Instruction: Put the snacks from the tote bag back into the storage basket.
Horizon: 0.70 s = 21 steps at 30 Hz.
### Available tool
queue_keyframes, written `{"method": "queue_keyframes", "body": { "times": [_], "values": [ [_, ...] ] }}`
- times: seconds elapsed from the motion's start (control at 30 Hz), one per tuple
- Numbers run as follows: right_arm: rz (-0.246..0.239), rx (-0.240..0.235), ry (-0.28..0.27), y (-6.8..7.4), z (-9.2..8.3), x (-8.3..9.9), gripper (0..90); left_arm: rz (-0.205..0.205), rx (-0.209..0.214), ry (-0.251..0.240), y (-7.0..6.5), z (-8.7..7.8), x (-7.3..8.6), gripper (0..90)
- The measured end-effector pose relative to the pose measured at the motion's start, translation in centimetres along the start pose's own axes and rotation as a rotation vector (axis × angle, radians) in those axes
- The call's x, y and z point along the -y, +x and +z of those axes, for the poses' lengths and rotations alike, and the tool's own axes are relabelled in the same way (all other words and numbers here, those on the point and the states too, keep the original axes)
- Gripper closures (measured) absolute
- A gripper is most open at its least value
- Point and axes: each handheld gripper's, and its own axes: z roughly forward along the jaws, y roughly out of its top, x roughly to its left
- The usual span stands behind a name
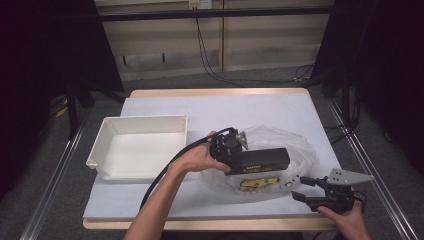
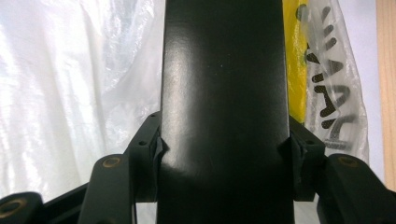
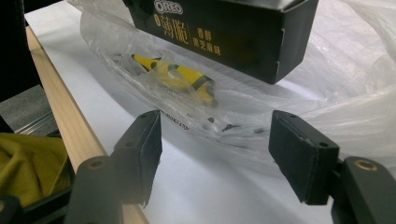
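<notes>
The table [image 1: 165,202] carries a pale grey mat, and on its left part sits a white tray [image 1: 137,146], open side up and well apart from the rest of the work. Right of the tray lies a crumpled clear plastic bag [image 1: 300,145], spread flat over the middle and right of the mat, with a yellow packet [image 1: 256,183] showing through its near edge. Above the bag is a long black box [image 1: 262,160] with gold print on its side; it lies level, its long axis running left to right in the high view, and in the right gripper view its end hangs clear over the plastic. The left gripper [image 1: 227,150] pinches this box at its left end: in the left gripper view the 2 pads press on either side of the box [image 2: 224,112], which rises between them. The right gripper [image 1: 302,189] sits at the near right corner of the table, just beside the edge of the bag, its jaws spread with nothing between them; in its own view the 2 pads stand apart in front of the bag [image 3: 299,93] and the yellow packet [image 3: 184,77].
</notes>
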Motion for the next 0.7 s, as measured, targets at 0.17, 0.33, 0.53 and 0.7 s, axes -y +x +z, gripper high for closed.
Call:
{"method": "queue_keyframes", "body": {
  "times": [0.17, 0.33, 0.53, 0.7],
  "values": [
    [0.000, -0.001, -0.001, 0.0, 0.0, 0.0, 34.2, -0.015, -0.006, -0.052, 0.2, -0.6, 0.0, 43.0],
    [-0.002, -0.002, -0.006, -0.1, -0.1, 0.0, 34.1, -0.018, -0.021, -0.094, 0.0, -1.8, -0.2, 43.0],
    [0.000, -0.004, -0.012, 0.0, -0.2, 0.0, 33.8, -0.004, -0.019, -0.108, 0.0, -2.9, -0.2, 43.0],
    [0.001, -0.006, -0.013, 0.0, -0.2, -0.1, 33.7, -0.006, -0.018, -0.099, -0.1, -3.4, 0.1, 43.0]
  ]
}}
